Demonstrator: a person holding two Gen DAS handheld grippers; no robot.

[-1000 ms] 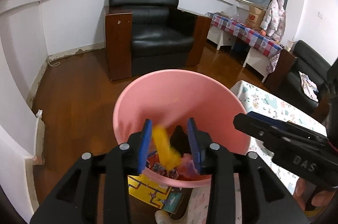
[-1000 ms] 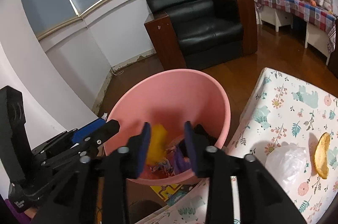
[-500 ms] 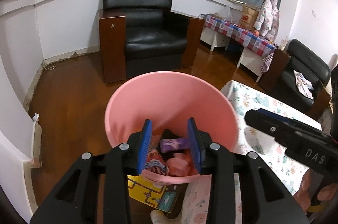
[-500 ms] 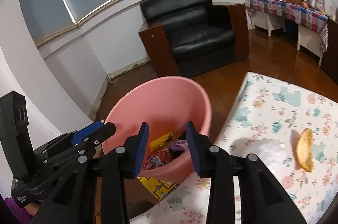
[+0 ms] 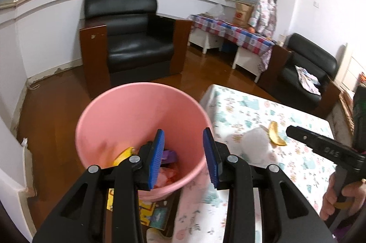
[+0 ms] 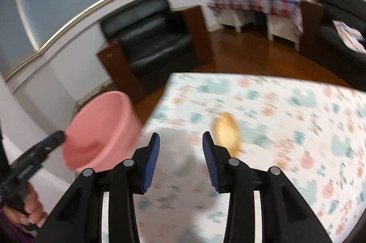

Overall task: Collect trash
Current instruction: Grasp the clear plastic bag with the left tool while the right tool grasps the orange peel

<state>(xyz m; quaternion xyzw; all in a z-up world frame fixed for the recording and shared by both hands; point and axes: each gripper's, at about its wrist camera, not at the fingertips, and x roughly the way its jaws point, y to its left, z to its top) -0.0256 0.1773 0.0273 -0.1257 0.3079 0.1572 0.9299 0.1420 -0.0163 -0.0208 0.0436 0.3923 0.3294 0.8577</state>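
A pink trash bin stands on the floor at the table's left edge; it holds a yellow peel, a purple wrapper and pinkish scraps. My left gripper is open and empty above the bin's near rim. On the floral tablecloth lie a crumpled clear plastic bag and a yellow peel. My right gripper is open and empty above the bag, with the peel just right of it. The bin shows at the left. The right view is blurred.
A black armchair stands behind the bin on the wooden floor. A side table with a checked cloth and another black armchair are at the back right. A colourful booklet lies under the bin.
The yellow peel dropped from my left gripper into the bin. My right gripper swung right from over the bin to above the plastic bag on the table. The left view pulled back slightly.
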